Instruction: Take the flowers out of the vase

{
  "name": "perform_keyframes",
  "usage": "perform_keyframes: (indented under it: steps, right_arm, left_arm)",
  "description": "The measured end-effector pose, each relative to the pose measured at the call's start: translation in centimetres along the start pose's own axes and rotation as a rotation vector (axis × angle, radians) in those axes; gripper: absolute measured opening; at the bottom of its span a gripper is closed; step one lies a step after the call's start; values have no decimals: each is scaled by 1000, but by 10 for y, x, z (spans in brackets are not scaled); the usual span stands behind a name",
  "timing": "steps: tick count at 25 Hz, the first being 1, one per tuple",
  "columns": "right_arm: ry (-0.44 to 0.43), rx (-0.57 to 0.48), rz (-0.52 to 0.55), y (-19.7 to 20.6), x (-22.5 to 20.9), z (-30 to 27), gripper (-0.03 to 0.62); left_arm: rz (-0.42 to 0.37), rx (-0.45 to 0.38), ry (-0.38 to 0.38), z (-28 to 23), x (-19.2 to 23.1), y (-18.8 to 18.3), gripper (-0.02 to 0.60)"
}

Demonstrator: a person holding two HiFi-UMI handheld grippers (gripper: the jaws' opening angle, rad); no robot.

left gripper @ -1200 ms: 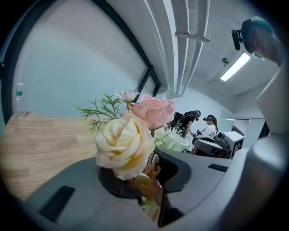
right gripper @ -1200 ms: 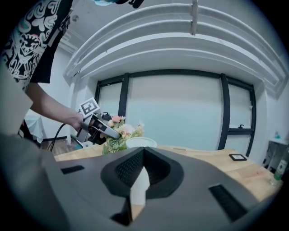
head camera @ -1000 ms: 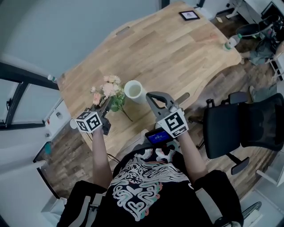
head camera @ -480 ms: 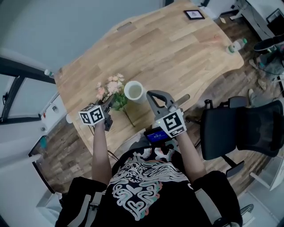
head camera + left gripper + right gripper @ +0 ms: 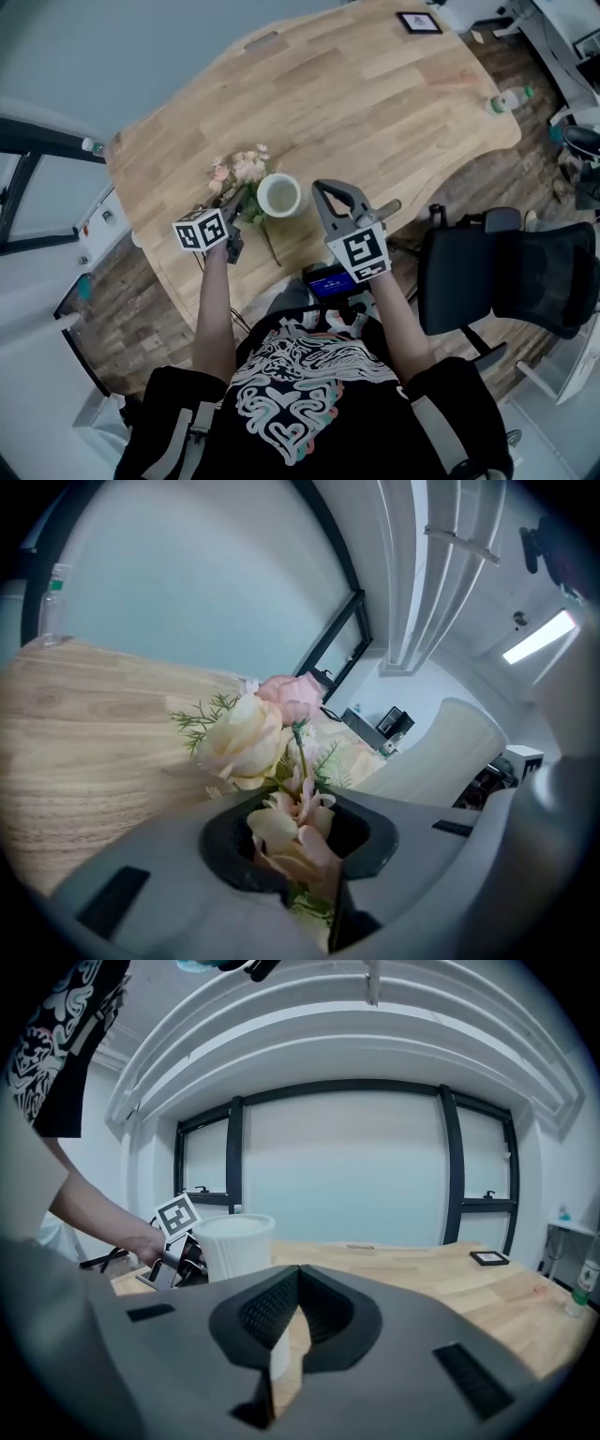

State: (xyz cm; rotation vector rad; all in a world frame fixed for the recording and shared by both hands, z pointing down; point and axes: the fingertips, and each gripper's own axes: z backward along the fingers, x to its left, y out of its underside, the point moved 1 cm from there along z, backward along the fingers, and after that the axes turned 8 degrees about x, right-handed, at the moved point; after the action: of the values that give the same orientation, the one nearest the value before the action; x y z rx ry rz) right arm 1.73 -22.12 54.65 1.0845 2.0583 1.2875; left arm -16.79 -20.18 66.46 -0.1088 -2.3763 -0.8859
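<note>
**A:** Status on your left gripper (image 5: 298, 808)?

**B:** Your fingers are pinching the flowers (image 5: 248, 742) low on the stems. The narrow gap between them is packed with stems and one pale bloom. A cream rose and a pink one stick out past the tips.

**A:** Where's the bunch relative to the vase?

**B:** Out of it. In the head view the blooms sit just left of the white vase (image 5: 280, 195), low over the tabletop (image 5: 375, 103). I can't tell if the petals touch the wood, the view's too small there. One green stem (image 5: 269, 246) trails back toward you past the fingers.

**A:** And the vase?

**B:** It's a white cylinder, upright on the tabletop between your two grippers.

**A:** Right gripper (image 5: 298, 1283)?

**B:** Fingers pressed together, gripping nothing. It's near the vase on the right side, clear of it, and aimed across the tabletop. In the right gripper view the vase shows just past the tips, slightly left.

**A:** Anything else around?

**B:** There's a small dark picture frame (image 5: 419, 22) at the far end and a clear bottle (image 5: 511, 97) by the far right corner. A black office chair (image 5: 506, 277) stands on your right, off the tabletop.
</note>
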Motion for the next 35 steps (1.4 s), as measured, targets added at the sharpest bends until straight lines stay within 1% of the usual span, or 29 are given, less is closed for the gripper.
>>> perform_keyframes:
  steps: [5,6,9,11,15,19,21,29,30,31,33,35]
  right_arm:
    - [-22,15,-4,5,0,-10,5]
    - [-27,20,-4,5,0,-11,5]
    - [-38,34,-1,6,2,-13,5]
    - [-39,29,0,7,3,-15,5]
    - [-33,29,-3,7,2,-14,5]
    - [-34,43,-7,7,0,-10,5]
    - [-27,35,-8,7,-2,-10,5]
    - [-5,9,-10,-2,6,1,5]
    - [-2,8,-9,-2,7,3,5]
    - [1,8,-9,-2,8,4,5]
    - [7,11,-7,-3,12,8,5]
    - [15,15,-7,-5,18,13,5]
  left_arm:
    - [-57,8,-38,-14,1,0,81]
    - [-59,3,-40,-15,0,0,91]
    - [-64,-19,-48,-16,-1,-1,144]
    - [-76,-29,-56,-17,-1,-2,161]
    - [-84,-45,-54,-16,-5,-4,163]
    - [-65,-91,-31,-6,-13,-12,163]
    - [-73,-98,-28,-1,-16,-14,163]
    - [-105,-112,-48,18,-13,-3,164]
    - [-104,-110,-44,17,-13,-2,182]
    - [-105,-108,-39,17,-13,-1,225]
    - [-113,-107,-27,18,-17,0,227]
    - [-143,-119,-36,24,-21,-2,227]
